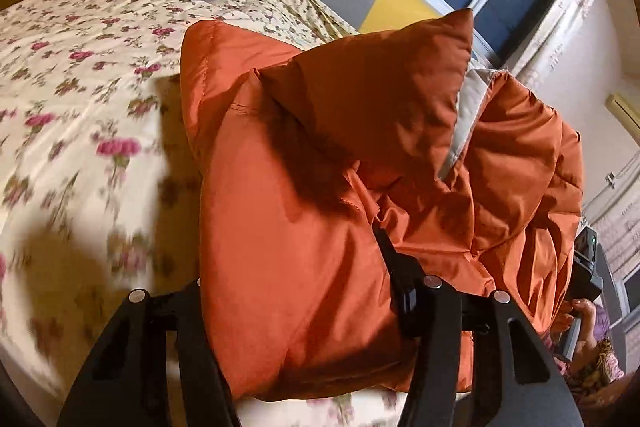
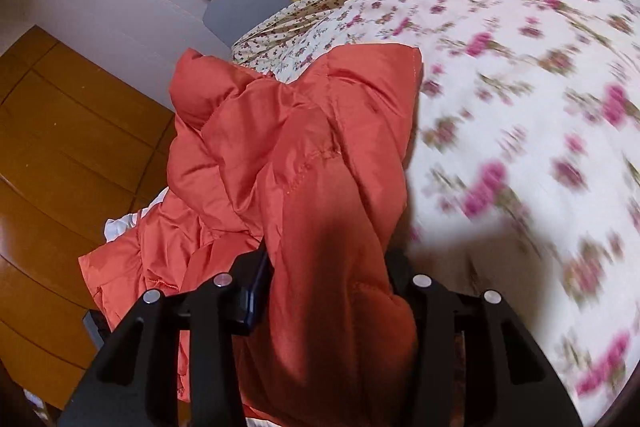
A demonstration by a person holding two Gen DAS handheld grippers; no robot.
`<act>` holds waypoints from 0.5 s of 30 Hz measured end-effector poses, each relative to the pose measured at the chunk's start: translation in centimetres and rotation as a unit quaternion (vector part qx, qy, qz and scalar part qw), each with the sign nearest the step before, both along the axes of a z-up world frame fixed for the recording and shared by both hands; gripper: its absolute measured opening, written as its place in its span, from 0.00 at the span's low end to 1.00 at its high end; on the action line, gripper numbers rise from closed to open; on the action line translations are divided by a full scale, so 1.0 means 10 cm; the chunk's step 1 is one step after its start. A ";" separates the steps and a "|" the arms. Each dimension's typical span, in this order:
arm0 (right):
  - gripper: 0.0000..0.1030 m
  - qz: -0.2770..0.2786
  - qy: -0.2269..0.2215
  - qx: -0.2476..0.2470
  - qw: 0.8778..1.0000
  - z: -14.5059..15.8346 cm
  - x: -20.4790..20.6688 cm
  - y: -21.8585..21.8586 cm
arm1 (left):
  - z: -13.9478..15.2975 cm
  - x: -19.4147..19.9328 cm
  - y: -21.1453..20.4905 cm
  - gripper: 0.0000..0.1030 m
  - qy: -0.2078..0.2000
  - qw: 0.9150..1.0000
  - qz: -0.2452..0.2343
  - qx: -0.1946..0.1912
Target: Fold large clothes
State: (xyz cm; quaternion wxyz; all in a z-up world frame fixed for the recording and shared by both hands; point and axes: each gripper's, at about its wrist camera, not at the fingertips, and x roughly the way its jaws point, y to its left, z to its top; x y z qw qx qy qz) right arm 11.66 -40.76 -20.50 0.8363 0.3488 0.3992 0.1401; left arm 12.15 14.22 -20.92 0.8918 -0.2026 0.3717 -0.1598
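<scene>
I clamp my left gripper [image 1: 320, 291] and right gripper [image 2: 328, 283] on the puffy quilted orange jacket [image 1: 320, 155], lifting it at frame centre over the floral-print quilted bedspread [image 1: 80, 75] for folding.

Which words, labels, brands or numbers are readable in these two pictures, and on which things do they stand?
None can be read.
Orange jacket: no label or logo in view.
Floral bedcover: flower print only, no text.
Dark device at the right edge of the left wrist view: any marking is too small to read.
</scene>
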 end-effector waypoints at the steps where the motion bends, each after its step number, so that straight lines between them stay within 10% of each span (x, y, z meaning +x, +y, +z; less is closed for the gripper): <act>1: 0.44 -0.003 -0.001 -0.003 1.000 0.00 -0.06 0.00 | 0.01 -0.04 -0.02 0.53 -0.001 1.000 -0.001 0.002; 7: 0.68 -0.031 -0.042 -0.098 0.994 0.33 -0.28 0.04 | 0.12 -0.23 -0.04 0.68 0.001 0.999 0.029 0.043; 15: 0.87 0.026 -0.118 -0.232 0.965 0.78 0.07 0.35 | 0.67 -0.36 -0.05 0.93 -0.123 0.979 0.045 0.155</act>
